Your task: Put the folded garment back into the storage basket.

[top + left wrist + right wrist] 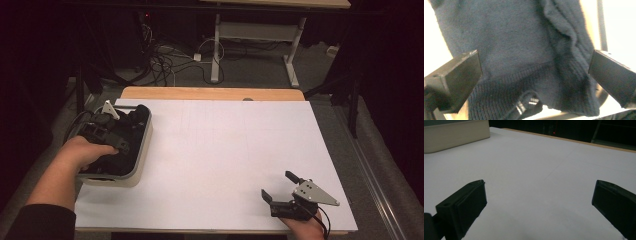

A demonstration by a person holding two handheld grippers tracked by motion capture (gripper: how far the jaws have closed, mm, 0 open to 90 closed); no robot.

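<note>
A dark blue knitted garment (519, 37) lies bunched in a cream bin (145, 145) at the table's left side. Its ribbed hem and a small label face the camera in the left gripper view. My left gripper (535, 55) is lowered into the bin, open, with one jaw on each side of the cloth and neither pressing it. From above, the left gripper (125, 135) and the hand cover most of the garment (142, 116). My right gripper (277, 184) rests near the front right edge, open and holding nothing (540, 182).
A white sheet (225, 150) covers the tabletop, with a wooden strip (210, 93) showing along the far edge. The cream bin's wall (456, 135) appears far off to the left in the right gripper view. Cables and desk legs (215, 50) stand on the floor beyond the table.
</note>
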